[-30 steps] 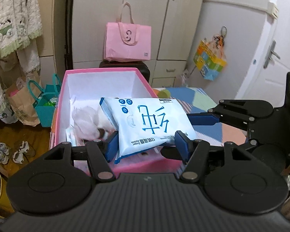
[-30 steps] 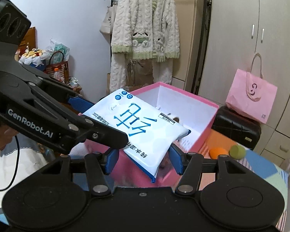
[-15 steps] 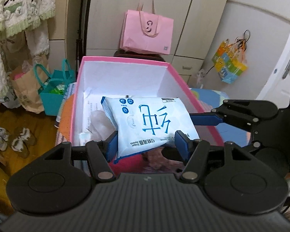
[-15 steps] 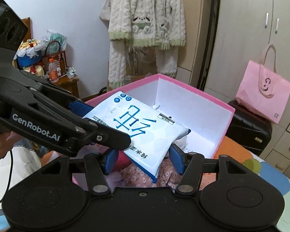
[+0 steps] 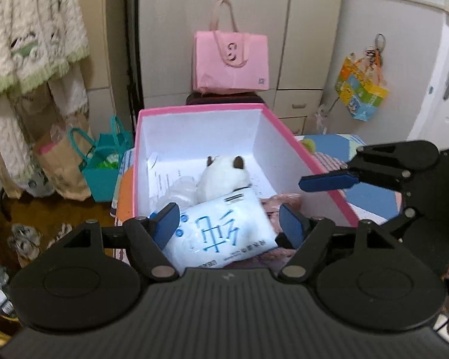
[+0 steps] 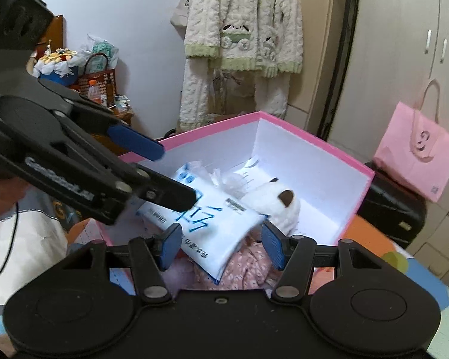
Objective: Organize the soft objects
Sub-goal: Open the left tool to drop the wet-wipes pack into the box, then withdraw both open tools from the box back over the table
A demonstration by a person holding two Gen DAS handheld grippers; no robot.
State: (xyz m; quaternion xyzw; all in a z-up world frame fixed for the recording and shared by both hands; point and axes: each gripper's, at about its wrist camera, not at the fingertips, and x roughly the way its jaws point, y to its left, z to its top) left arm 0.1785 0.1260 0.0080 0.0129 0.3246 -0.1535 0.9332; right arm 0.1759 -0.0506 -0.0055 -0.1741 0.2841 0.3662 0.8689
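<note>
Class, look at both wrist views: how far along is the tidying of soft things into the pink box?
Done: a plush toy and pink floral cloth already lie in the pink box. In hand: the wipes pack sits between both grippers; the left gripper has just been opening, leaving a gap, and the right gripper also shows a gap. Left: withdrawing both.

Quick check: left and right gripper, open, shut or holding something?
Left gripper: open, just widened, wipes pack between, unpressed.
Right gripper: open, nothing gripped.

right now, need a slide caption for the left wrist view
Left gripper, jaws just opened, releases a wipes pack into the pink box beside a white plush toy.
</note>
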